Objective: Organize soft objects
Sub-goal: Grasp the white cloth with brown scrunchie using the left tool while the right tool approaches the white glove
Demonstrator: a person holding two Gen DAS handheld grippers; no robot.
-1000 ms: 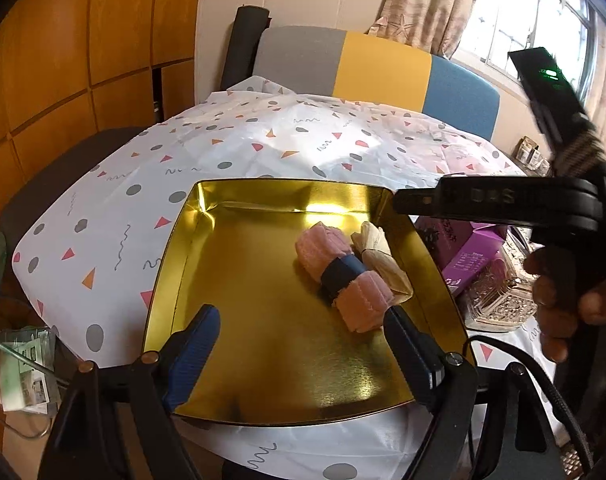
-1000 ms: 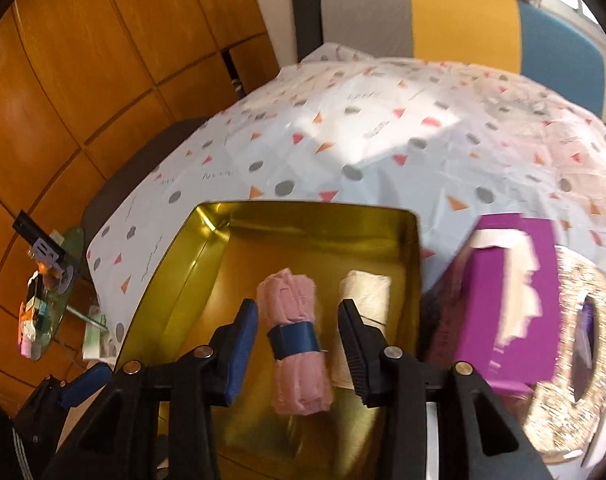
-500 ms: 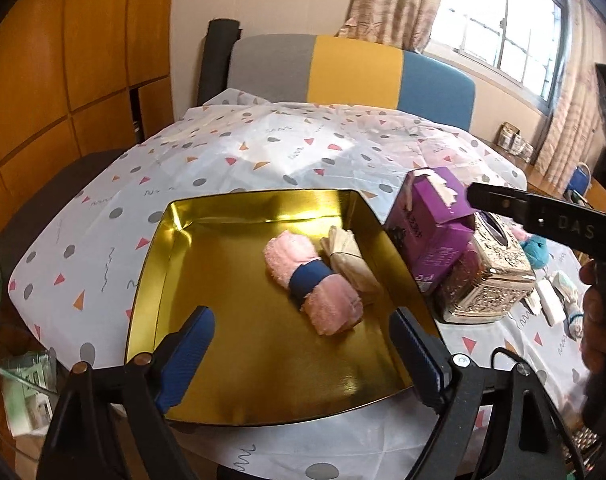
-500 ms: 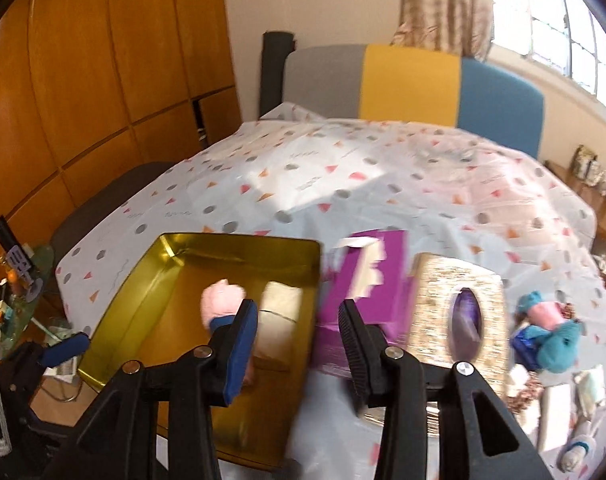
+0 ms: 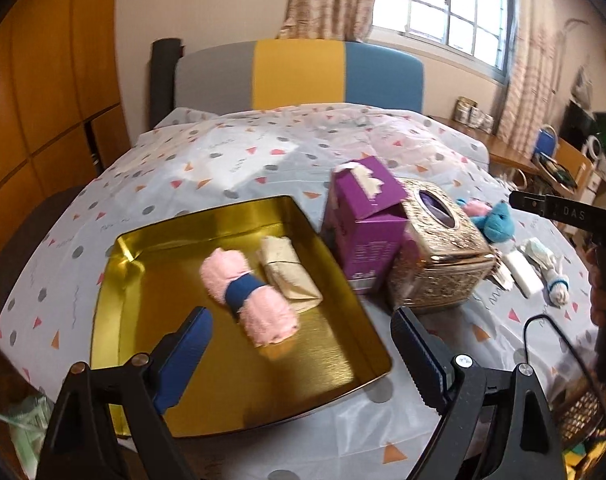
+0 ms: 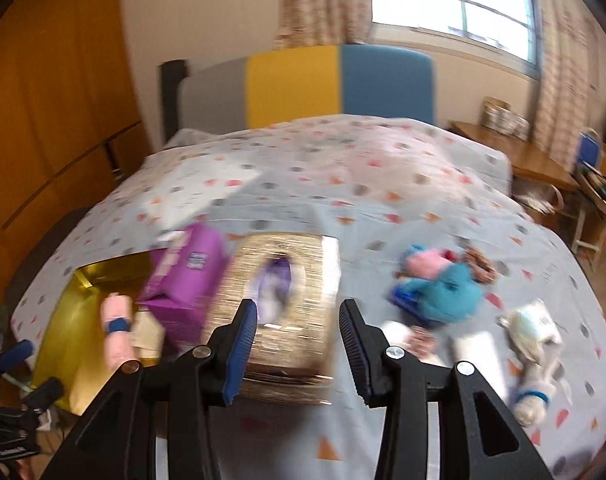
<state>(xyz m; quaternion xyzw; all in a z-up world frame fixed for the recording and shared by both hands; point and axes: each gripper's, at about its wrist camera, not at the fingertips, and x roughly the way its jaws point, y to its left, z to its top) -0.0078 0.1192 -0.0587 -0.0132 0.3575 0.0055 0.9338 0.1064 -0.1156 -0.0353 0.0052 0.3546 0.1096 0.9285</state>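
The left gripper [image 5: 299,350] hangs over the near edge of the gold tray [image 5: 143,272], jaws spread wide with nothing between them. Inside the tray lie two rolled soft things side by side and touching: a pink towel roll [image 5: 249,295] with a dark blue band round its middle, and a beige roll [image 5: 289,274] just to its right. Both sit toward the tray's right half.

Right of the tray, a purple carton [image 5: 365,220] stands upright, its torn top open, and pressed against its right side is a gold tissue box [image 5: 439,256]. Beyond that box, on the patterned desk [image 5: 239,160], lies a teal and pink plush toy [image 5: 493,220], then a white bar [image 5: 523,270] and a pale rolled sock [image 5: 549,268] with a blue cuff.

Over to the right wrist view, and it is badly smeared. The right gripper [image 6: 297,348] hovers in front of the tissue box [image 6: 291,280], jaws partly apart and empty, with nothing pinched between the blue pads [image 6: 241,346]. The plush toy [image 6: 443,284] sits to the right of the box, and the pale sock [image 6: 537,360] lies nearer, further right. The tray [image 6: 83,308] shows at far left with the pink roll [image 6: 117,336] in it, next to the purple carton [image 6: 187,276].

At the right edge of the left view, a hand [image 5: 605,296] holds the right gripper's dark body.
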